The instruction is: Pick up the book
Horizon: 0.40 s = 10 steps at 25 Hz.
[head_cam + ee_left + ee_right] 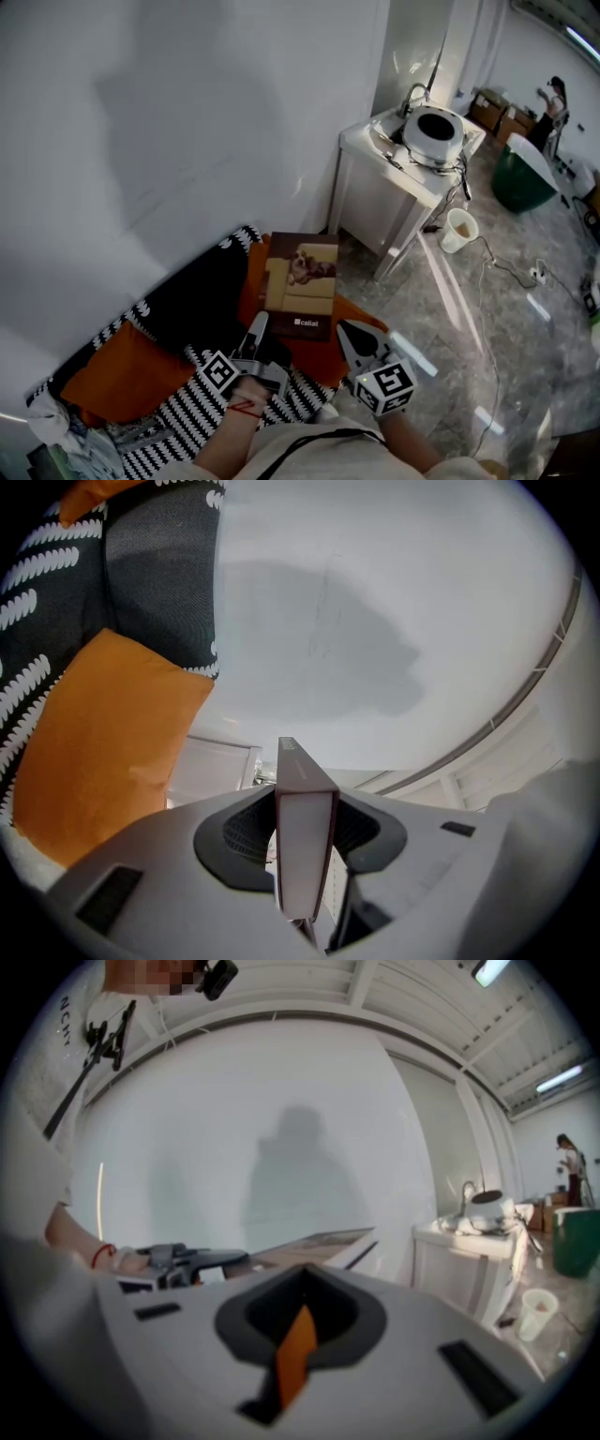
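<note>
1. The book is a thick rectangular hardback with a tan matte cover carrying a printed picture and a dark maroon border. It lies roughly flat, just at 1 o'clock of the left gripper.
2. The left gripper pinches the book by its near short edge. In its own view the ribbed dark pads press on both boards, with the pale page block edge-on between them.
3. The right gripper sits just at 3 o'clock of the left one. Its jaws stand a narrow slit apart on nothing (only orange fabric shows through the gap).
4. Under and around the book lies an orange cushion, soft and creased. A second orange cushion is at 8 o'clock, on a black cover with white woven dashes.
5. A smooth white wall closes off 9 to 12 o'clock.
6. At 1 o'clock a white square-edged cabinet bears a round appliance.
7. Glossy marbled floor opens from 2 to 5 o'clock, with a pale cup and thin cables on it.
</note>
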Available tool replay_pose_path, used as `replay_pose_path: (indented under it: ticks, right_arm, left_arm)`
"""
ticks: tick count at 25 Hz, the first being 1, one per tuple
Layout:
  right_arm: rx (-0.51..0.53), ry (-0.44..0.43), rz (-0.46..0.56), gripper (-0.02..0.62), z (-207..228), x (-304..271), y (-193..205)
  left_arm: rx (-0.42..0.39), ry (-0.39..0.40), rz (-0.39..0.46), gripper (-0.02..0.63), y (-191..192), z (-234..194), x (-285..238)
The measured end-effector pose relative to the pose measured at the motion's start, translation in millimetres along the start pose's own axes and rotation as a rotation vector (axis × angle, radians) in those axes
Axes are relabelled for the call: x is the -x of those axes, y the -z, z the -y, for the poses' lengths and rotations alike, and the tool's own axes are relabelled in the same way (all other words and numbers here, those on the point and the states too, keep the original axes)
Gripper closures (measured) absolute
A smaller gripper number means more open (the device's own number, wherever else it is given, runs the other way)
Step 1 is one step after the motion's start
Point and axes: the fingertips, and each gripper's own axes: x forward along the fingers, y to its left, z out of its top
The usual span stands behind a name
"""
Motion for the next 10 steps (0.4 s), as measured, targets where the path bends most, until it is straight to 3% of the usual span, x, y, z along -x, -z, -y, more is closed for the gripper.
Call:
replay_pose_path:
  ticks: [10]
  right_arm:
    - [-0.017,-0.002,-0.029,0.581,-4.2,-3.4,12.7]
  left_arm:
    - [0.016,-0.013,0.029,0.44,-11.0,-2.0,12.2]
